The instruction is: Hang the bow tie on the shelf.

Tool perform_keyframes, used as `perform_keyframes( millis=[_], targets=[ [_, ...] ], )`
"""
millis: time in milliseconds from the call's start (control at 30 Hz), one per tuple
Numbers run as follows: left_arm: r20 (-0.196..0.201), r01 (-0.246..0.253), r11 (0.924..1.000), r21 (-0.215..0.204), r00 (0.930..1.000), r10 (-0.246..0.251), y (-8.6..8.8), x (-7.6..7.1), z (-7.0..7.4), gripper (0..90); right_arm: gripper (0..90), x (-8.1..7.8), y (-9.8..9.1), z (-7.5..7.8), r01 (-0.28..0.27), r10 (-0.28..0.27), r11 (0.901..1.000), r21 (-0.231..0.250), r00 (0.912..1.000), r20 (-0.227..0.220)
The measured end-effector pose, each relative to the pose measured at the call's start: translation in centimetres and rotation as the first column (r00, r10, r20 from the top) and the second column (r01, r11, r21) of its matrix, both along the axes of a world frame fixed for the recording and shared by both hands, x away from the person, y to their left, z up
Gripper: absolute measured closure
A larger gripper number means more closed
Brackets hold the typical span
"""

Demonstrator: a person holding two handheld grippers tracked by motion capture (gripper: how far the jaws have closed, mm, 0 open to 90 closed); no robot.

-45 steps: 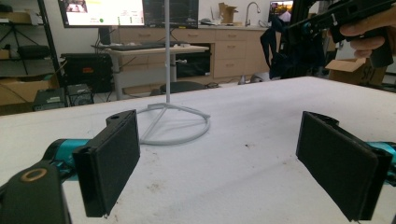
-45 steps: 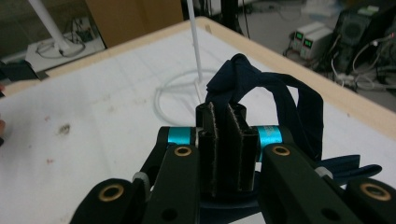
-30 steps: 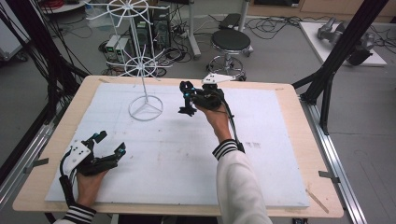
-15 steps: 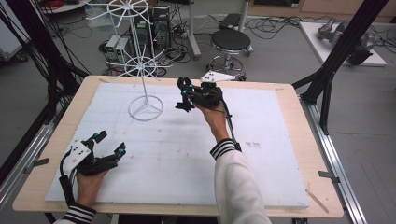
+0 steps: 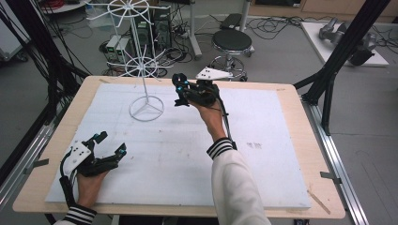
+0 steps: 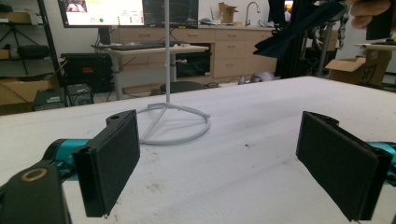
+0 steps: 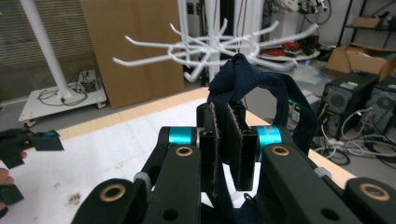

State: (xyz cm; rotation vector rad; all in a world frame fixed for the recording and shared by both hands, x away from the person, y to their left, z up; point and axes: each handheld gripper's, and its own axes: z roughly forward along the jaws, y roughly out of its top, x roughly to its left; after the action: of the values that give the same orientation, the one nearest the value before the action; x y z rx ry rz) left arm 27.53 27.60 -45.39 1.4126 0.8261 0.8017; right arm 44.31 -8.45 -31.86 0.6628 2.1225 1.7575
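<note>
Navy cloth (image 7: 261, 93), hanging lengthwise from right hand-held gripper (image 7: 223, 140)

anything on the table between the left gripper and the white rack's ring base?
Nothing: in the left gripper view, bare white table cover runs from the open left gripper to the ring base. The high view agrees.

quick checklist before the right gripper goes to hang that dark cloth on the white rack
1. Cloth held: dark cloth pinched between the right gripper jaws: ok.
2. Rack upright: white rack stands on its ring base: ok.
3. Hooks free: the prongs ahead look bare: ok.
4. Left gripper out of the way: open, low on the table, apart from the rack: ok.
5. Cloth loop open enough to catch a prong: cannot tell.
</note>
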Motion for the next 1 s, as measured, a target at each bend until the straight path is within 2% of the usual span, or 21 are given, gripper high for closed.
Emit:
perform_keyframes(
  millis=[367, 467, 1000],
  targets=[
    [-0.001, 0.000, 1.0000, -0.002, 1.0000, 0.000, 0.0, 0.0, 0.0, 13.9, 84.1, -0.3, 2.1, 1.3, -0.025, 0.025, 0.9996, 0.011, 0.9996, 0.015],
    [-0.001, 0.000, 1.0000, -0.002, 1.0000, 0.000, 0.0, 0.0, 0.0, 13.9, 84.1, -0.3, 2.6, 1.3, -0.026, 0.026, 0.9997, -0.002, 0.9996, 0.013],
    [-0.002, 0.001, 1.0000, -0.002, 1.0000, -0.001, 0.0, 0.0, 0.0, 13.9, 84.0, -0.4, 4.2, 1.1, -0.031, 0.031, 0.9995, -0.002, 0.9995, 0.000]
  ],
)
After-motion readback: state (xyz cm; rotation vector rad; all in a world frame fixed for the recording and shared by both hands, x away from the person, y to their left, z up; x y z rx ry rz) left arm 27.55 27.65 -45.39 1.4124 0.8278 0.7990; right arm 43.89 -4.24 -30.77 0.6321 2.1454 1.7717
